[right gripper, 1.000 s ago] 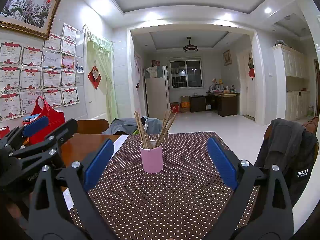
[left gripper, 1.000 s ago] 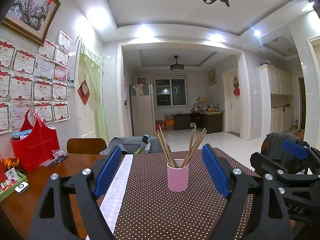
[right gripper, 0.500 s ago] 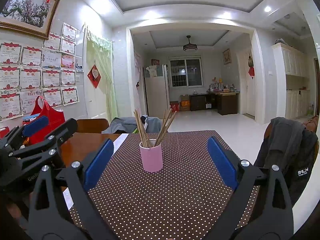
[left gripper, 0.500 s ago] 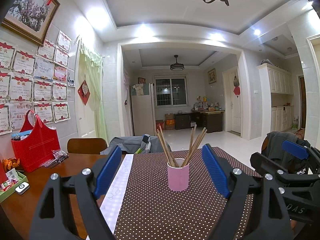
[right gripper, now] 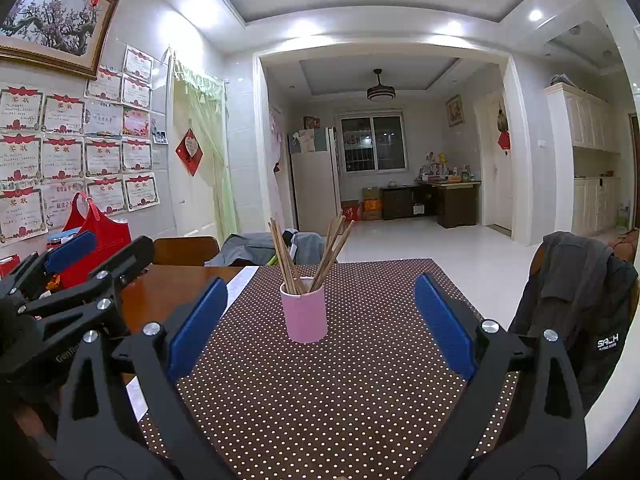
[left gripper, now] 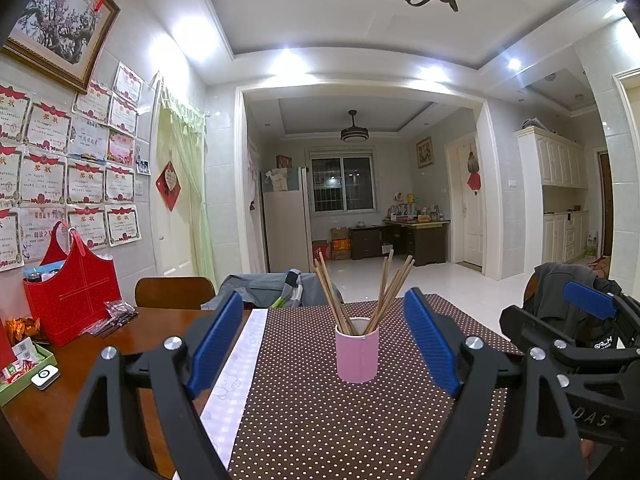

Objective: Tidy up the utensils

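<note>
A pink cup (left gripper: 357,354) stands upright on the brown dotted tablecloth (left gripper: 320,420), with several wooden chopsticks (left gripper: 360,292) fanned out of it. It also shows in the right wrist view (right gripper: 304,314), with its chopsticks (right gripper: 308,256). My left gripper (left gripper: 324,340) is open and empty, held in front of the cup and short of it. My right gripper (right gripper: 316,324) is open and empty, also short of the cup. The right gripper shows at the right of the left wrist view (left gripper: 576,340); the left gripper shows at the left of the right wrist view (right gripper: 72,276).
A red bag (left gripper: 74,300) and a green tray (left gripper: 24,364) with a small white device (left gripper: 45,376) sit on the wooden table (left gripper: 60,396) at left. Chairs stand at the far edge (left gripper: 174,292); a jacket hangs on a chair at right (right gripper: 576,296).
</note>
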